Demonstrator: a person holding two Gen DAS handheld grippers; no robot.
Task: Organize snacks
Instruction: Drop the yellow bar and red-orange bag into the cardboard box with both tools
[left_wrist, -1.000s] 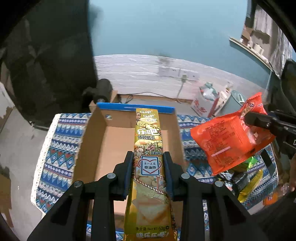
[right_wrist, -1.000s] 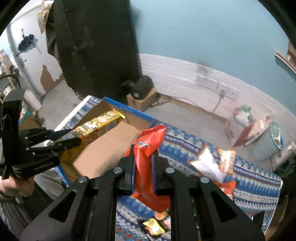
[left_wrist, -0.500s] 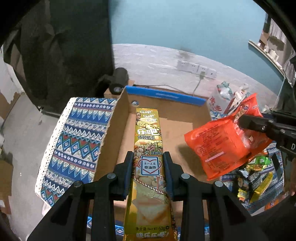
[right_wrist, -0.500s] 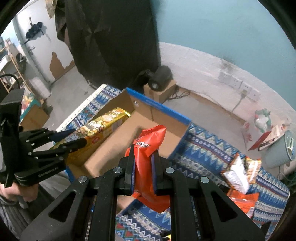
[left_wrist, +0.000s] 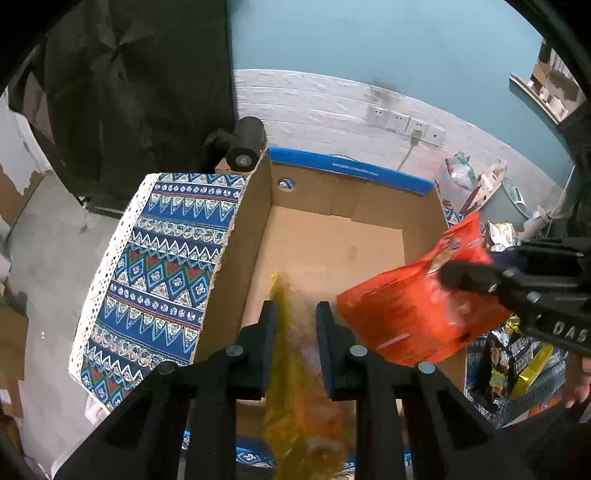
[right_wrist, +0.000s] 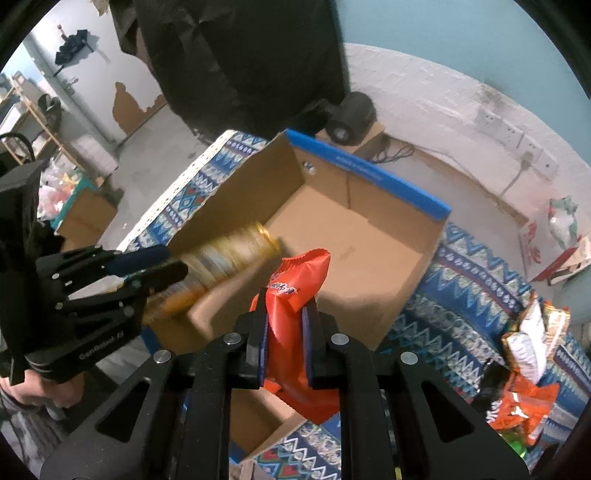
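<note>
Tongs on the left clench a blurred yellow packet low over the cardboard box. The right tongs, jaws just easing apart, pinch an orange bag above its near corner, apparently to drop both inside.

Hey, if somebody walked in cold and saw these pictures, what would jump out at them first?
Probably the bright orange snack bag, pinched in the right tongs over the near edge of the open cardboard box. Next, the long yellow snack pack, blurred, between the pads of the left tongs at the box's left side. Behind them, the blue patterned tablecloth and a heap of loose snacks to the right.
</note>
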